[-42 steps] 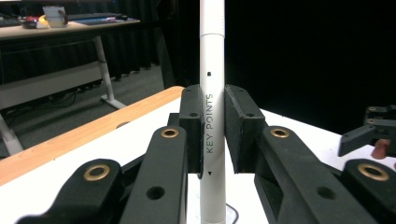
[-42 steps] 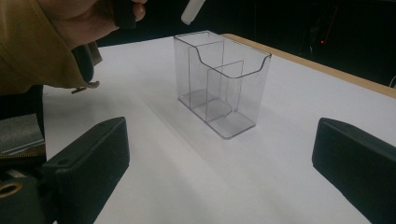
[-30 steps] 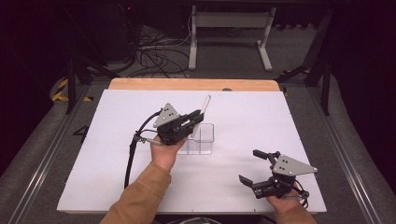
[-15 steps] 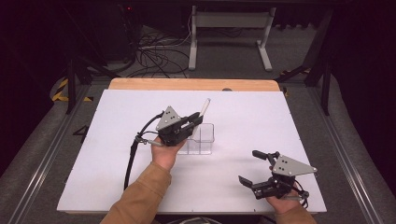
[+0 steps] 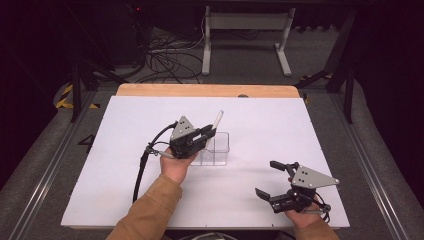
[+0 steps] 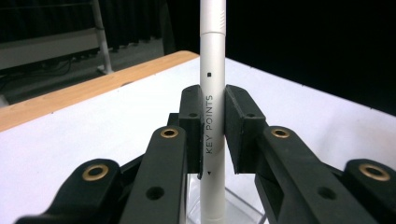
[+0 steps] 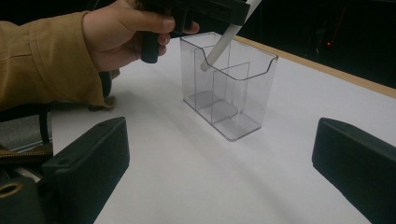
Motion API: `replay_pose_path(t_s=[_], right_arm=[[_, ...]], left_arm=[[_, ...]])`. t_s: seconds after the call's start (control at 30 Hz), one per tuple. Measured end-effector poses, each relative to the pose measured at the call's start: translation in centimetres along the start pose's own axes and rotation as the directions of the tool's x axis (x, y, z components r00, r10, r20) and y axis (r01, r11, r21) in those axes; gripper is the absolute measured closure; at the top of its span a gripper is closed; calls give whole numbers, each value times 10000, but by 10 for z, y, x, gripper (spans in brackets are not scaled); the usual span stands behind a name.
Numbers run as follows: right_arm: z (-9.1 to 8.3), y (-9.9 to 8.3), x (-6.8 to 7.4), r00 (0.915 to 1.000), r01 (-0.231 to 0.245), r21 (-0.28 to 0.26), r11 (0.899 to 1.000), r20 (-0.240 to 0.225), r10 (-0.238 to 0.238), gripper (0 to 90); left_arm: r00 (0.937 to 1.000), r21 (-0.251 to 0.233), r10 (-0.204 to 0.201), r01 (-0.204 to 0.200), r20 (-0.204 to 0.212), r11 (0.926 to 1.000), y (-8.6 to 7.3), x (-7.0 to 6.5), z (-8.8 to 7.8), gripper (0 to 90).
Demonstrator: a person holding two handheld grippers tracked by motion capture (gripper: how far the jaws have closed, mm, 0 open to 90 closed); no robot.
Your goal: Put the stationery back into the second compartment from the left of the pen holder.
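Left hand-held gripper (image 5: pixel 209 132) pinches pen (image 6: pixel 212 107) | pen tilted, tip inside holder (image 7: pixel 229 86) mid-counter | right hand-held gripper (image 5: pixel 276 178) spread, near corner

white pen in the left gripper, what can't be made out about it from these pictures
- Top end of the white pen: cut off by the left gripper view's upper edge.
- Lower tip: blurred behind the clear holder's wall in the right gripper view.
- High view: pen too small to read its print.
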State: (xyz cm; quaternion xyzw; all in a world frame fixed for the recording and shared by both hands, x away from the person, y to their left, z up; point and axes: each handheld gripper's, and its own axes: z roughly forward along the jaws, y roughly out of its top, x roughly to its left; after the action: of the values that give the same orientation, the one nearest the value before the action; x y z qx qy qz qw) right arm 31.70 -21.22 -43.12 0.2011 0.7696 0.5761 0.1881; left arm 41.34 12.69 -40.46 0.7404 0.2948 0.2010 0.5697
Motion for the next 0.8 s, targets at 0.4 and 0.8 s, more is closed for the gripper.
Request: replay_pose_path(t_s=[0.4, 0.8], right_arm=[[2, 1, 0, 10000, 48, -9, 10000, -84, -48, 43], [2, 2, 0, 10000, 60, -31, 10000, -59, -60, 43]], left_arm=[[9997, 970, 256, -252, -32, 9950, 0, -5, -3, 779], [9999, 608, 108, -104, -69, 9981, 8, -8, -18, 507]])
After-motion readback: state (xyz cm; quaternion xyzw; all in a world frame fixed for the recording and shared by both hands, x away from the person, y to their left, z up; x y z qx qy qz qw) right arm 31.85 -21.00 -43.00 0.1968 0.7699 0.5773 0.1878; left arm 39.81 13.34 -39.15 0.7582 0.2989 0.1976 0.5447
